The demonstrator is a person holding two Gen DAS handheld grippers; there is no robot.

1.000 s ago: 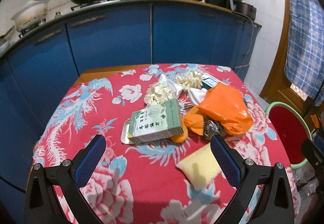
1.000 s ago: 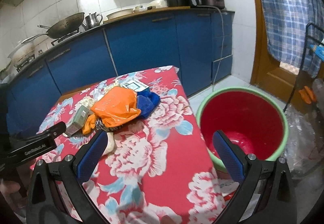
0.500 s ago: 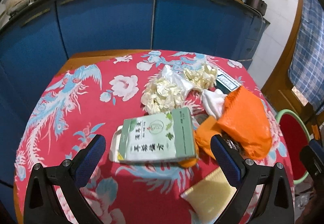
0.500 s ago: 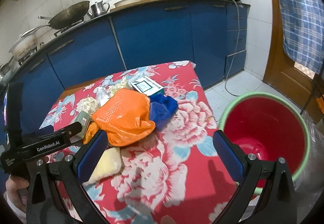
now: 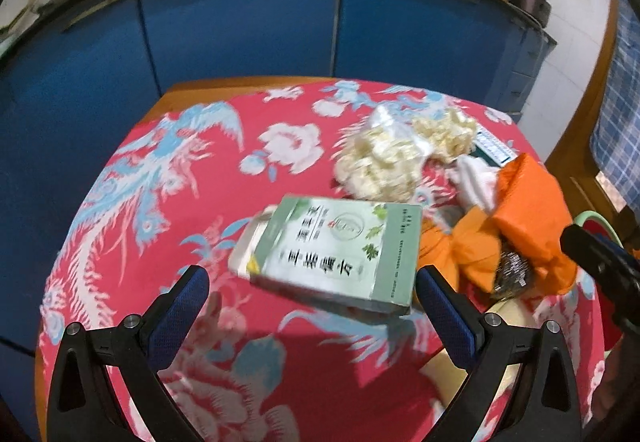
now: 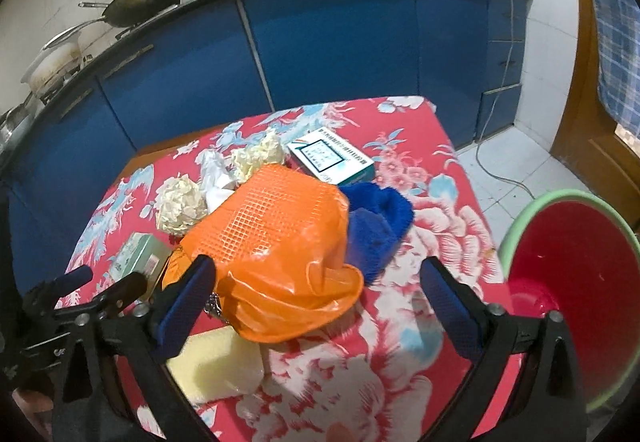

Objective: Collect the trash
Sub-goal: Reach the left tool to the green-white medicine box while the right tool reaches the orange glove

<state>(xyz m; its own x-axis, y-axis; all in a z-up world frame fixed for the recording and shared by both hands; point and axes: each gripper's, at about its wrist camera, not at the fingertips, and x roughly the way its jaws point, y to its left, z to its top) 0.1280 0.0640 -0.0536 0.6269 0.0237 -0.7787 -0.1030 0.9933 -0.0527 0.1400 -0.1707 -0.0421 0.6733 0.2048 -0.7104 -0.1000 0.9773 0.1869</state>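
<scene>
Lying on the bench [image 5: 132,178], the green box [image 5: 340,250] is framed between the spread, empty fingers of the left gripper [image 5: 312,294]; its long axis runs roughly crosswise to the reach. Further right, the orange bag [image 6: 280,250] is bracketed by the right gripper [image 6: 320,294], likewise open and empty. The red bin [image 6: 576,282] stands beside the bench, nearer the right gripper.

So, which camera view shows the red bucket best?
The right wrist view: the red bucket shows its green rim and red inside, on the floor beside the table. The left wrist view shows only a sliver of its rim, behind the right gripper.
</scene>
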